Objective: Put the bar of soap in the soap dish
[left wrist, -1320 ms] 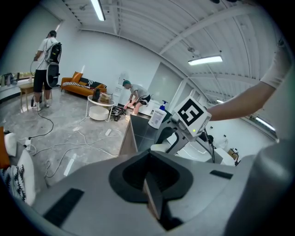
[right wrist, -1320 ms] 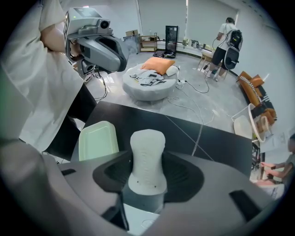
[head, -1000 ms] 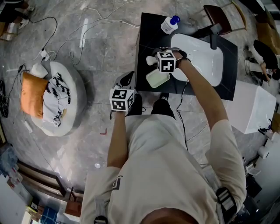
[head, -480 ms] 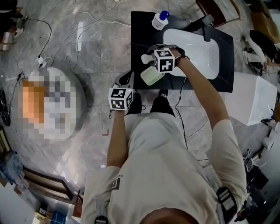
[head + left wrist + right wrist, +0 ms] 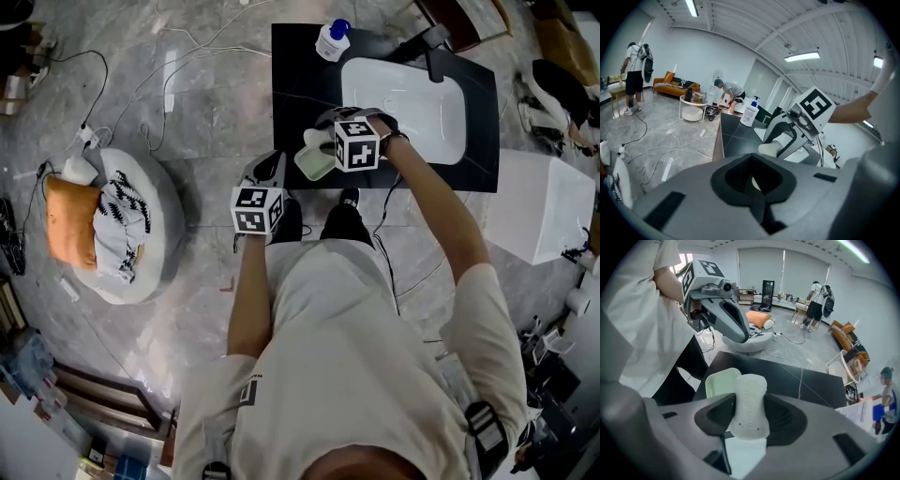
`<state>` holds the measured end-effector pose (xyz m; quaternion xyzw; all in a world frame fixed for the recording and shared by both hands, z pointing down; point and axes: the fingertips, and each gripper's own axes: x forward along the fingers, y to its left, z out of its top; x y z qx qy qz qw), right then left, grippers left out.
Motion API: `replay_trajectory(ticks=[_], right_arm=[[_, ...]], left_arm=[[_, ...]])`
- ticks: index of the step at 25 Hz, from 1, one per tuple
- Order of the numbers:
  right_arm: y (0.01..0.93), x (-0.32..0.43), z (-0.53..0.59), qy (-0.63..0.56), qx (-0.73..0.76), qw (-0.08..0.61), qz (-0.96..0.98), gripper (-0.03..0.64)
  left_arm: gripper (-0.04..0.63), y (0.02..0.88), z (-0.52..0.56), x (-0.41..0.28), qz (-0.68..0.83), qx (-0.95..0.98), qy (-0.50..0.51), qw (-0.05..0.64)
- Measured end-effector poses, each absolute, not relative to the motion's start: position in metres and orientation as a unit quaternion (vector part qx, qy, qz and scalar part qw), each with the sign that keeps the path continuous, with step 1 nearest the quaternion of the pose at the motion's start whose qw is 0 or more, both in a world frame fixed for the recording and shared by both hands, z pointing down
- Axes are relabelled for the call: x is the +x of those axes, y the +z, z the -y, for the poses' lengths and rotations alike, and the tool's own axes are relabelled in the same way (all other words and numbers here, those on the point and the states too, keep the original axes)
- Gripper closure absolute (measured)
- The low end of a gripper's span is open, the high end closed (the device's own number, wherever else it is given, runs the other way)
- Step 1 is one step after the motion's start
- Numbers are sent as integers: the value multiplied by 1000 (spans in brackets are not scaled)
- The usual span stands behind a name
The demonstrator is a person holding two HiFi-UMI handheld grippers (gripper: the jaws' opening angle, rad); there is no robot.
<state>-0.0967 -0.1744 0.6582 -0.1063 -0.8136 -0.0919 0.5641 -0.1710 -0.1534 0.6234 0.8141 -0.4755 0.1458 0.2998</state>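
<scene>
The right claw is clamped on the bar of soap, which stands on end between its jaws, its lower end sunk out of sight between them. Just behind it lies the pale green soap dish, by the worktop's near edge toward the near left corner. The soap covers the dish's right side, and whether the two touch cannot be made out.

From the head view the right claw's marker cube hides part of the dish, and the forearm crosses the near rim of the white sink, which fills the worktop's right part. A pump bottle stands at the far left corner.

The left claw hangs off the worktop's near edge with its jaws together, gripping nothing. A pale sliver shows through the small gap between them, too little to identify. In the head view its cube covers the jaws entirely.
</scene>
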Motion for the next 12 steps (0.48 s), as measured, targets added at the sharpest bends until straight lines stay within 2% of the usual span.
replay_trajectory(ticks=[12], right_arm=[[668, -95, 133, -114, -159, 562, 803, 420]], left_arm=[[591, 624, 149, -162, 470, 815, 159, 299]])
